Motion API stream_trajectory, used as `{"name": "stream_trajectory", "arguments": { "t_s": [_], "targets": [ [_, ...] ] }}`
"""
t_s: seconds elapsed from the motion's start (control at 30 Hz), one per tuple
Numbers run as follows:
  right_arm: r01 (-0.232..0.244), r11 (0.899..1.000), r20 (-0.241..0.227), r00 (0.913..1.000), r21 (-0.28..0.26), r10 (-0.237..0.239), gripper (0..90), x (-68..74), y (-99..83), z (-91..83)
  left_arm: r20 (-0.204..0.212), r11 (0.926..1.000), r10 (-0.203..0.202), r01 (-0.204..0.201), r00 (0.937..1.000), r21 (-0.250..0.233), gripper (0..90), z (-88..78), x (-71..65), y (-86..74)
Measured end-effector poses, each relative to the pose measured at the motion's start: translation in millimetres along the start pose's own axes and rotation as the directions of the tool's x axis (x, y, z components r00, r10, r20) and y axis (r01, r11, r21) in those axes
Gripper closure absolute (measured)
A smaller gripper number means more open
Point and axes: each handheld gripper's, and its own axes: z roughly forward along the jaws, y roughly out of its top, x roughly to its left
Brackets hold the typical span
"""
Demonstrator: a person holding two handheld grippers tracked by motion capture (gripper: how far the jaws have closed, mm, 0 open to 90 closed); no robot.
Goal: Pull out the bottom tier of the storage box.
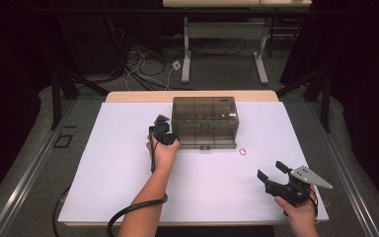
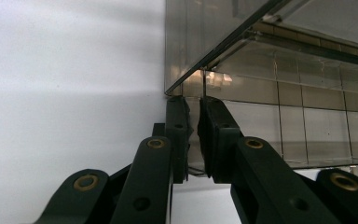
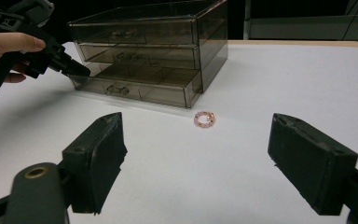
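The left gripper (image 2: 193, 135) is clenched on the thin front-left corner edge of the bottom drawer (image 3: 135, 91) of the smoky drawer box (image 1: 205, 121); in the left gripper view its 2 pads press that clear wall between them with almost no gap. The right gripper (image 3: 196, 163) is released, jaws wide apart with nothing between them, hovering above the white table (image 1: 118, 168) at about 5 o'clock from the box in the high view.

The bite is narrow and sits at a corner, not on the small handle (image 3: 115, 88) at the drawer front. I judge that a pull from here could slew the drawer in its runners and jam it, or the slick plastic could slip out of the pads. The box looks light and nothing braces it, so it could slide toward the person as one piece instead of the drawer opening. The right gripper is well apart from the box and could not steady it as it stands.

The pink beaded ring (image 1: 243, 151) lies on the table at about 5 o'clock from the box, just off its front right corner, touching neither gripper. A box dragged forward could knock it.

The box has 3 stacked drawers, the bottom one standing slightly proud. Through the tinted walls I see dividers and handles, but I cannot tell whether any drawer holds anything.
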Motion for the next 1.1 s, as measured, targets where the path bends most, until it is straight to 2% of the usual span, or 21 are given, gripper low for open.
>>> {"name": "stream_trajectory", "arguments": {
  "t_s": [0.53,1.1],
  "targets": [
    [0.004,1.000,0.001,1.0000,-0.002,-0.004,18.3,-0.4,0.3,-0.2,-0.008,0.9999,0.004,-0.004,1.0000,-0.014,81.9,-0.4,-1.3,-2.1],
    [-0.005,1.000,0.001,1.0000,0.002,0.005,18.3,0.3,0.1,0.1,0.001,1.0000,0.009,-0.009,1.0000,-0.003,81.9,-3.0,-0.3,-4.5]
  ]
}}
